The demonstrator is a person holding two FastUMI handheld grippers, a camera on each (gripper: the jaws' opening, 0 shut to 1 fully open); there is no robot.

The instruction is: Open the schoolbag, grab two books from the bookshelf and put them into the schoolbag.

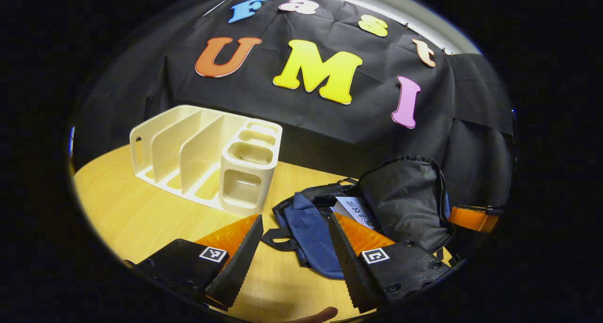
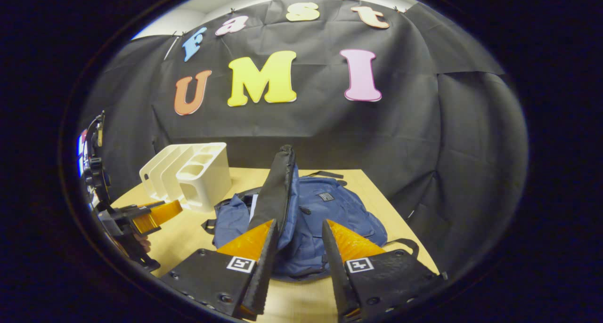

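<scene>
Two sets of tongs are over the wooden bench (image 1: pixel 132 210), and both stand wide with nothing between their fingers. In the left gripper view, the left tongs (image 1: pixel 294 247) hover above bare bench, with the blue schoolbag (image 1: pixel 311 229) just ahead and slightly to their right. Its black-lined flap (image 1: pixel 405 196) is raised, and a book with a white cover (image 1: pixel 355 210) shows inside the opening. Ahead and to the left of these tongs stands the cream bookshelf (image 1: pixel 207 158), its slots bare, with a block of cubbyholes at the near end. The right tongs' tip (image 1: pixel 473 218) shows beyond the flap at the right edge.

In the right gripper view, the right tongs (image 2: pixel 297 247) are just in front of the schoolbag (image 2: pixel 330 214), which lies flat on the bench (image 2: pixel 377 191). The flap (image 2: pixel 278 191) stands upright on edge just beyond the left finger of these tongs; whether it touches that finger I cannot tell. The bookshelf (image 2: pixel 193 177) sits farther off to the left, near the bag. The left tongs (image 2: pixel 150 217), held by a hand (image 2: pixel 141 242), show at the far left edge.
</scene>
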